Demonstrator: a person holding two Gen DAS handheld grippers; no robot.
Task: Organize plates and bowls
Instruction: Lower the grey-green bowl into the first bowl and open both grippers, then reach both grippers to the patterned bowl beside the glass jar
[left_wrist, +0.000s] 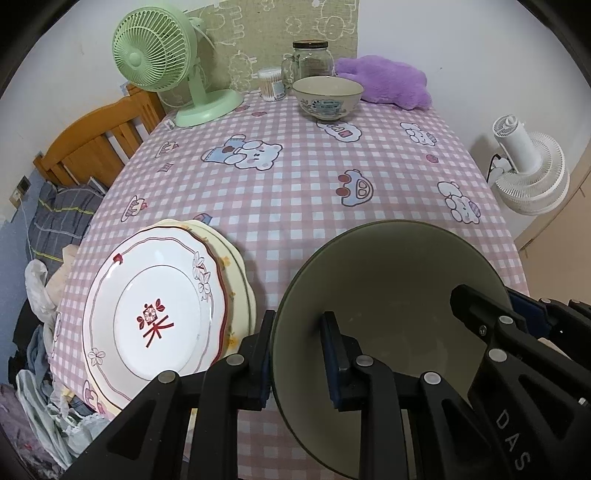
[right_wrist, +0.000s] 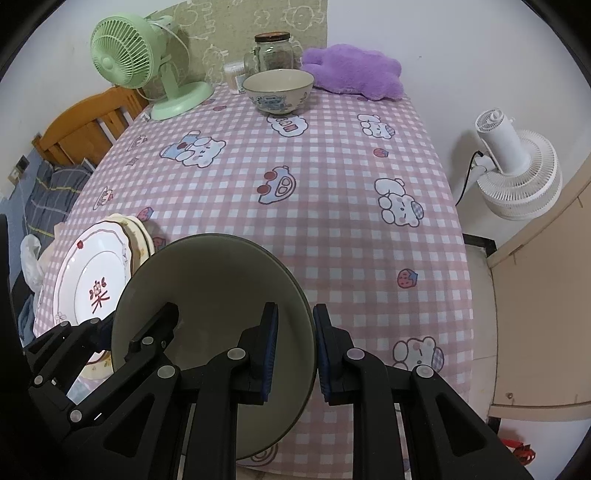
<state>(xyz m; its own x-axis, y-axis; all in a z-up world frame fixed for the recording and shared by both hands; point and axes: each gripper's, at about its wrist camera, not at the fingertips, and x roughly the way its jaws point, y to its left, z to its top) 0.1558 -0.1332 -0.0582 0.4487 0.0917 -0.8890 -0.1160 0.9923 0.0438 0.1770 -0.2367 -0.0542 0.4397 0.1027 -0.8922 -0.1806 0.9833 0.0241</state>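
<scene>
Both grippers clamp the same large grey-green bowl (left_wrist: 384, 317) by its rim, one on each side. The left gripper (left_wrist: 297, 354) has its jaws narrow on the near-left edge, one pad inside and one outside the wall; the right gripper (right_wrist: 295, 354) holds the opposite edge the same way. The bowl sits low over the near part of the desk (left_wrist: 295, 192), on its pink checked cloth, just beside the stack of plates (left_wrist: 159, 314) at the near-left corner. Whether its base already touches the cloth cannot be told.

The step in hand looks like setting this bowl down or carrying it toward the small patterned bowl (left_wrist: 328, 96) at the far end, which stands in front of a glass jar (left_wrist: 311, 59). To do it well, both hands should travel together and keep the rim level, since a two-point hold on a thin wall can twist if one side leads. The bowl should stay clear of the plate stack, which overhangs the desk edge and could be nudged off. Release should come only once the base rests flat.

As for writing, the right gripper's body reads "DAS" (left_wrist: 511, 439). The top plate bears a red Chinese character (left_wrist: 153, 325) with a flower, not read with certainty.
</scene>
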